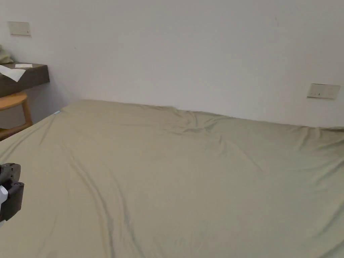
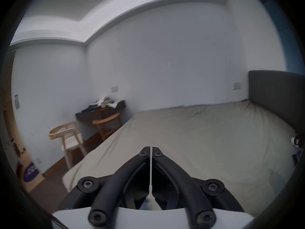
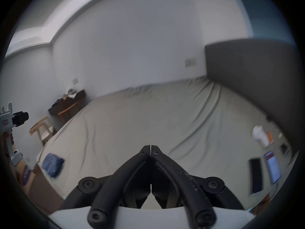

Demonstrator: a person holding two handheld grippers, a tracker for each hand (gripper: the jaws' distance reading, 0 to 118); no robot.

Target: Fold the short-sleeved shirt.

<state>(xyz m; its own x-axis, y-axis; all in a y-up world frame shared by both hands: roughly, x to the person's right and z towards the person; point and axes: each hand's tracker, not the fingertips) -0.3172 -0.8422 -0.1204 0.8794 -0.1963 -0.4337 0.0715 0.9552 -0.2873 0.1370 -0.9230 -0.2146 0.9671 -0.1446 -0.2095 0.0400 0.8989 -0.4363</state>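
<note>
A folded blue garment (image 3: 52,164) lies on the near left corner of the bed (image 3: 148,117) in the right gripper view; I cannot tell whether it is the shirt. My left gripper (image 2: 151,148) hovers above the bed's left part, jaws shut with nothing between them. It also appears at the left edge of the head view (image 1: 10,189) and far left in the right gripper view (image 3: 19,117). My right gripper (image 3: 150,146) hangs over the bed's near side, jaws closed and empty.
The bed has a beige, wrinkled sheet (image 1: 174,174) and a dark headboard (image 2: 277,97) on the right. A dark shelf with clutter (image 2: 102,108), a round stool (image 2: 107,123) and a wooden chair (image 2: 67,136) stand left. Two screens (image 3: 264,169) and a white object (image 3: 260,136) lie right.
</note>
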